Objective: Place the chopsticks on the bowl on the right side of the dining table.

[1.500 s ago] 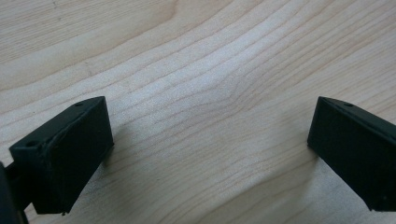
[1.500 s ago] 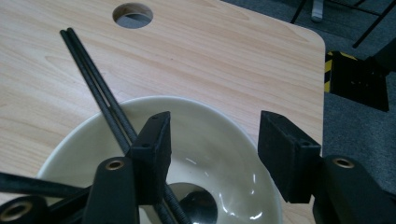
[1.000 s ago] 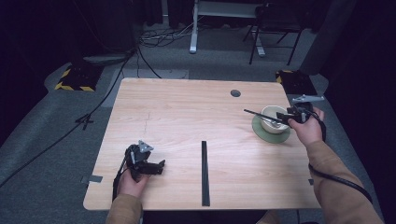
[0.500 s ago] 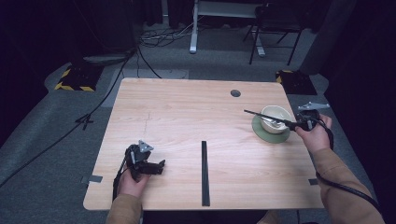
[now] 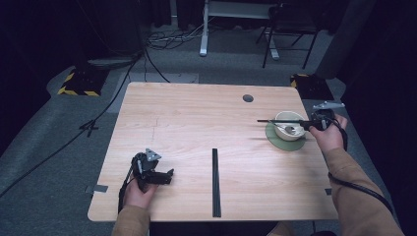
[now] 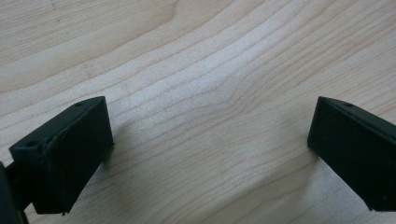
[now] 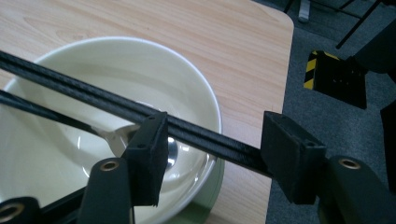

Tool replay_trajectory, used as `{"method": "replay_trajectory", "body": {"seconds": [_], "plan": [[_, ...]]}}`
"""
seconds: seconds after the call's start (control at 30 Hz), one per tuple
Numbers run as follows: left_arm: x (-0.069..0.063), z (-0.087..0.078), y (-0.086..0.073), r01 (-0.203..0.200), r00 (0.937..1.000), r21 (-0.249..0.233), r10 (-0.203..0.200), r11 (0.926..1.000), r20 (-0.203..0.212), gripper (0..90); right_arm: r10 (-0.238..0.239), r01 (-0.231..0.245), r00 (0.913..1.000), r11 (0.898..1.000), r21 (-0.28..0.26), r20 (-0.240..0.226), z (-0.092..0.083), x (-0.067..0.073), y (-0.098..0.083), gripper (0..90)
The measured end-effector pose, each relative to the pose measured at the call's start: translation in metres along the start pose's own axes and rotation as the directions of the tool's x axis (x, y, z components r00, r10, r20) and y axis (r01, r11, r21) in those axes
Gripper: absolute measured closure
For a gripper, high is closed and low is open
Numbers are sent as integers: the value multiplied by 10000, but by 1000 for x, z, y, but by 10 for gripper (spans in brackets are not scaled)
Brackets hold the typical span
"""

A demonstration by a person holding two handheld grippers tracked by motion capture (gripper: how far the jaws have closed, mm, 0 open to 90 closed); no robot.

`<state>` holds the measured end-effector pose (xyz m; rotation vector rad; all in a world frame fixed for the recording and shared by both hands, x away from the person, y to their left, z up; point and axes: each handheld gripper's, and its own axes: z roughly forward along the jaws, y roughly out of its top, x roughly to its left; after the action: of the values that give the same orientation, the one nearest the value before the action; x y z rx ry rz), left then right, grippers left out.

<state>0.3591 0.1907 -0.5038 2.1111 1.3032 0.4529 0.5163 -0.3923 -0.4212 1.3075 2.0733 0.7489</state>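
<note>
Black chopsticks are being held above the cream bowl by the right gripper; the left gripper is being rested released on the wooden bench.

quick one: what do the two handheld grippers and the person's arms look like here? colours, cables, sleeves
Both grippers are black. The left gripper has blocky rectangular jaw pads, each with a small screw hole, and a grey three-cornered plate on top. The right gripper carries a similar plate; its arms show brass-coloured bushings in the right gripper view. A black cable trails along the right forearm. Both sleeves are tan.
</note>
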Motion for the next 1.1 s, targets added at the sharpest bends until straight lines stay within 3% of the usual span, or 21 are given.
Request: {"method": "replay_trajectory", "body": {"seconds": [0.17,0.37,0.47,0.77,1.1], "plan": [[0,0,0,7,10000,-15,-7,10000,-15,3,112,-115,9999,9991,-397,-77,-6,0,9,426],[0,0,0,-1,10000,-54,1,10000,-41,3,269,-267,9996,9983,-509,45,-3,1,22,419],[0,0,0,4,10000,-12,-4,10000,-7,3,147,-143,9999,9989,-447,85,2,3,26,418],[0,0,0,19,10000,5,-19,10000,3,3,-234,229,9995,9996,-191,-230,22,28,34,416],[0,0,0,10,10000,-6,-10,10000,-5,3,-329,324,9984,9994,-128,-464,22,30,33,413]]}}
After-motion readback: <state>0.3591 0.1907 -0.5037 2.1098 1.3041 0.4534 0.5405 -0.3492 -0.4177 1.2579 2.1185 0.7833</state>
